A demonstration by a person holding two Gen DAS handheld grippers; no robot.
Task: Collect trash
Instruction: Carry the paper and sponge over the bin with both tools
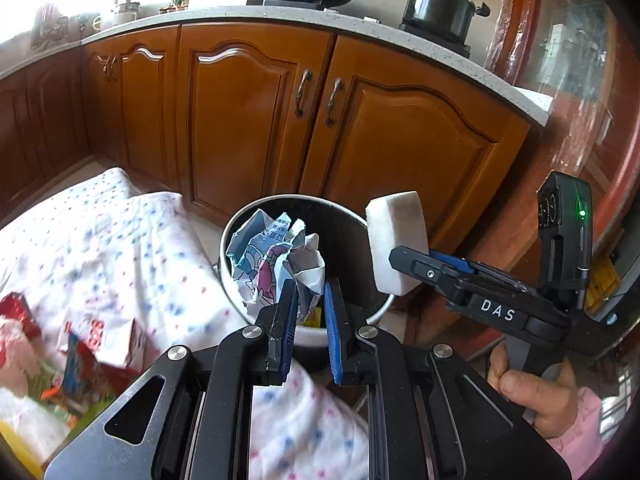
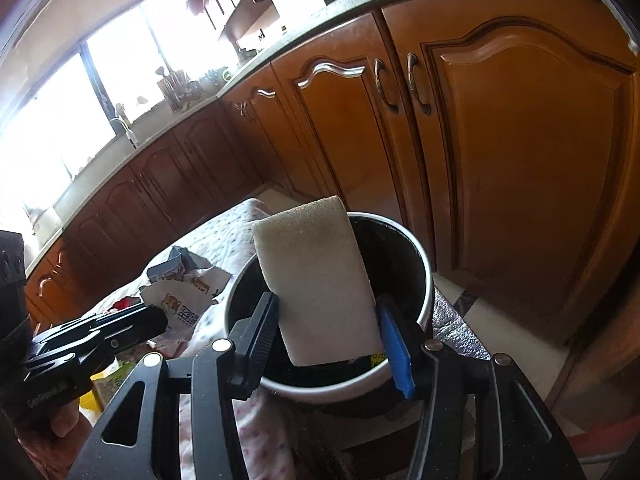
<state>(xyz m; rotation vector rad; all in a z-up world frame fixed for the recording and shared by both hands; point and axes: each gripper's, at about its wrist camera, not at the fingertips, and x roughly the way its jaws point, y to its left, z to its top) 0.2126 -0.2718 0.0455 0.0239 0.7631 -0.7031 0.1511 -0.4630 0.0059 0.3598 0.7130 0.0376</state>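
My left gripper (image 1: 310, 296) is shut on a crumpled printed wrapper (image 1: 272, 256) and holds it over the mouth of a round white bin with a dark inside (image 1: 372, 314). My right gripper (image 2: 328, 320) is shut on a white foam block (image 2: 320, 276) and holds it above the same bin (image 2: 416, 256). In the left wrist view the right gripper (image 1: 404, 264) and its foam block (image 1: 394, 240) hang over the bin's right rim. The left gripper shows at the left of the right wrist view (image 2: 148, 318).
A dotted white cloth (image 1: 116, 240) covers the surface left of the bin, with torn cartons and packets (image 1: 88, 344) on it; the cartons also show in the right wrist view (image 2: 180, 304). Wooden cabinet doors (image 1: 248, 120) stand close behind the bin.
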